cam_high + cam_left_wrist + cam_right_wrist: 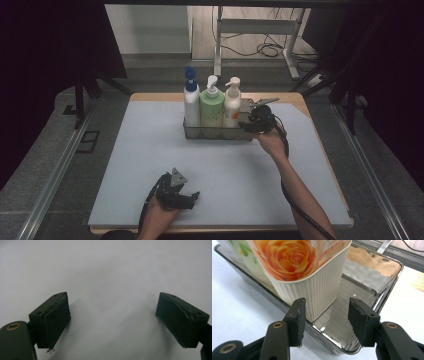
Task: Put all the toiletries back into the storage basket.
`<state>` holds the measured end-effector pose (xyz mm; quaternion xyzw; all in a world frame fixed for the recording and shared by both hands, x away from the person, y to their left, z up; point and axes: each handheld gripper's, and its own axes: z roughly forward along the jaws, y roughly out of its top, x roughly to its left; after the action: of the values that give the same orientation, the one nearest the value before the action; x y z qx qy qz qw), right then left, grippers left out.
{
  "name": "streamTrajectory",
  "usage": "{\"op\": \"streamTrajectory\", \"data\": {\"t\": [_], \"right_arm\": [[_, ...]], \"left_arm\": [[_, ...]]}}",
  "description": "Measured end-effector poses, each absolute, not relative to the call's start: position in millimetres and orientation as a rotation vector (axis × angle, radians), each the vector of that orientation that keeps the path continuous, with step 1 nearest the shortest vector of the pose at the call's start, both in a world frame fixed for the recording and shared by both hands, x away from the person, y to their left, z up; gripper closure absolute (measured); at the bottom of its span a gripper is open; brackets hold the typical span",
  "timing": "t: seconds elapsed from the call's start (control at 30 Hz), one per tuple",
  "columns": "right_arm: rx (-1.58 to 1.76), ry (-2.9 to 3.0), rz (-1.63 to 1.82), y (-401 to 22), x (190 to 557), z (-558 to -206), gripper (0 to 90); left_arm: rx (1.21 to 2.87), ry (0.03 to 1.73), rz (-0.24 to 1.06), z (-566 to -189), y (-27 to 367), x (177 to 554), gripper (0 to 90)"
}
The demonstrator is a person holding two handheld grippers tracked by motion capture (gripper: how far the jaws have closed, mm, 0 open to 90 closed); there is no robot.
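**Right claw open at the bottle tray, left claw idle on the table**

High view: a pale blue-grey table carries a clear tray near its far edge. Three pump bottles stand upright in the tray in a row: a white bottle with a blue pump at the left, a green bottle in the middle, and a cream bottle at the right, each touching the next. The right claw, held in the person's right hand, sits at the tray's right end, just beside the cream bottle. The left claw rests low on the near part of the table, well apart from the tray.

Left gripper view: the left claw stands wide apart over bare table, with nothing between its jaws.

Right gripper view: the right claw is apart, gripping nothing. The cream bottle, ribbed at its base and printed with an orange rose, stands in the tray just beyond the jaws. One jaw is close to the bottle's lower corner; whether it touches is unclear. The tray's right end is bare.
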<state>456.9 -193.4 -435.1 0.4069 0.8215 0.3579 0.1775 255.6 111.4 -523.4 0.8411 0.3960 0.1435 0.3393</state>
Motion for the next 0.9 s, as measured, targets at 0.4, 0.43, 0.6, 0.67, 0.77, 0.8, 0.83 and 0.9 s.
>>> {"op": "streamTrajectory", "data": {"t": [0.4,0.43,0.6,0.67,0.77,0.8,0.83,0.9], "right_arm": [[1.152,2.326,1.055,-203,443,-430,29.5],[1.153,2.326,1.055,-205,442,-430,28.0],[1.15,2.328,1.067,-211,436,-429,24.8],[1.146,2.33,1.077,-213,433,-428,23.5],[1.132,2.329,1.079,-216,428,-427,21.4],[1.122,2.332,1.076,-217,427,-426,20.7],[1.115,2.331,1.075,-218,425,-426,19.8],[1.104,2.332,1.067,-219,421,-425,17.9]], "left_arm": [[2.188,1.031,0.375,-524,111,256,12.0],[2.189,1.031,0.375,-523,111,256,12.0],[2.187,1.032,0.374,-523,111,255,12.0],[2.19,1.031,0.375,-523,111,256,12.0],[2.188,1.032,0.374,-523,111,256,12.0],[2.188,1.032,0.375,-523,111,256,12.0],[2.188,1.032,0.374,-523,111,255,12.0],[2.188,1.032,0.374,-523,111,255,12.0]]}}
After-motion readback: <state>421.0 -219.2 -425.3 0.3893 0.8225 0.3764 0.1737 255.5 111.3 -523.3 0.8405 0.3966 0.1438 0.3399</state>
